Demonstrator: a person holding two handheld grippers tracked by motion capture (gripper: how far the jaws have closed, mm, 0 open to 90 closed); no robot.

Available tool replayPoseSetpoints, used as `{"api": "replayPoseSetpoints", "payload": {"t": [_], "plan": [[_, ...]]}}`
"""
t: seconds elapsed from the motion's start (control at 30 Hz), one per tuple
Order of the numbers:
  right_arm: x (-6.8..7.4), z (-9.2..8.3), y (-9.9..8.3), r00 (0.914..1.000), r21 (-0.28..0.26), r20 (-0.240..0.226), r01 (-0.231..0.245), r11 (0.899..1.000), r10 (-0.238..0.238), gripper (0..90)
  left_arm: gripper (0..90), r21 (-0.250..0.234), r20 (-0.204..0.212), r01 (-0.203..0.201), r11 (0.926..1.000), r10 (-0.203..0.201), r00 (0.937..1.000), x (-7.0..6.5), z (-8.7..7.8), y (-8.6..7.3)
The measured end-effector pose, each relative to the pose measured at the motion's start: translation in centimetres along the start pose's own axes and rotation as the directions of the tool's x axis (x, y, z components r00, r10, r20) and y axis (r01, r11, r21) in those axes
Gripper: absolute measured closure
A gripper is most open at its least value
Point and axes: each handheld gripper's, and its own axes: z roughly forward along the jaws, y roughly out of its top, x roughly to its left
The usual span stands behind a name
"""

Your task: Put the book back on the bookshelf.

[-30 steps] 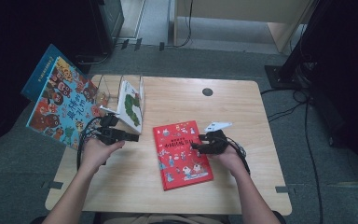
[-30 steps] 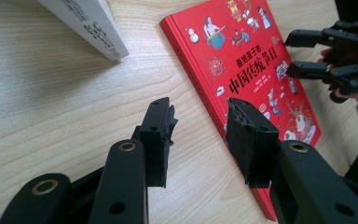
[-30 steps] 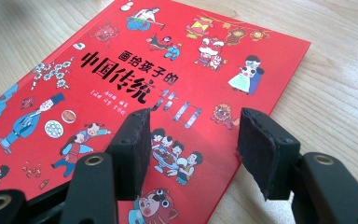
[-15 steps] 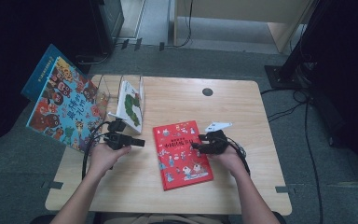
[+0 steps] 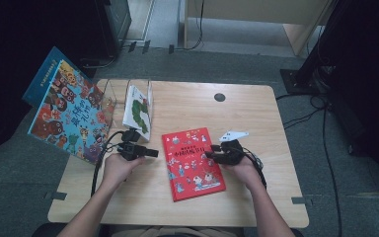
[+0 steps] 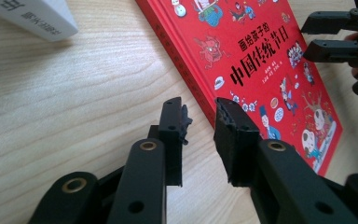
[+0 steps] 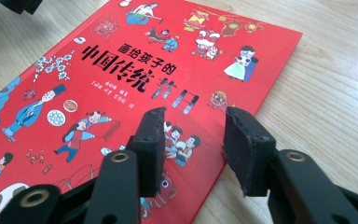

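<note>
Left of centre in the high view, the left gripper (image 5: 150,153) lies level on an outstretched forearm, jaws narrowing, empty, beside the flat red picture book (image 5: 192,163) at table centre. The right gripper (image 5: 211,152), jaws closing, half-open, empty, hovers over its cover.

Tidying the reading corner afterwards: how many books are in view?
3, perhaps more hidden. The red book lies flat mid-table between the tools; a white book stands in the clear holder at the table's back left; a large colourful book leans beside the table's left edge.
</note>
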Motion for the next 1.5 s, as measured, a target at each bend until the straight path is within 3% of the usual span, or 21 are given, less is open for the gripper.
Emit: {"api": "replayPoseSetpoints", "payload": {"t": [0.27,0.43,0.57,0.87,0.97,1.33,1.5], "plan": [[0.1,-0.7,-0.8,0.9996,-0.005,0.021,0.017,1.0,-0.017,68.1,77.4,0.016,-0.029,-0.065,0.9978,0.065,0.9975,-0.9,1.1,0.1],[0.0,-1.3,-1.4,0.9996,0.008,0.028,-0.007,1.0,0.006,76.4,79.6,0.018,-0.029,-0.069,0.9975,0.069,0.9972,-1.3,1.8,0.2],[0.1,-1.8,-1.8,0.9993,0.005,0.037,0.006,1.0,-0.007,82.6,84.3,0.027,-0.053,-0.092,0.9954,0.093,0.9943,-1.6,2.0,0.2],[0.1,-2.5,-3.0,0.9986,0.031,0.052,0.011,0.999,-0.013,86.0,87.2,0.029,-0.049,-0.064,0.9975,0.065,0.9967,-1.4,2.9,0.4],[0.2,-2.5,-3.2,0.9987,0.039,0.05,0.009,0.999,-0.011,85.9,87.2,0.035,-0.021,-0.048,0.9983,0.048,0.9986,-1.2,3.2,0.4],[0.3,-2.5,-3.3,0.9986,0.045,0.052,0.008,0.999,-0.011,86.3,86.7,0.023,-0.055,-0.074,0.997,0.075,0.9957,-1.3,3.5,0.4],[0.3,-2.6,-3.4,0.9986,0.047,0.052,0.0,0.999,-0.002,86.2,86.9,0.008,-0.05,-0.068,0.9977,0.068,0.9964,-1.3,3.7,0.4]]}}
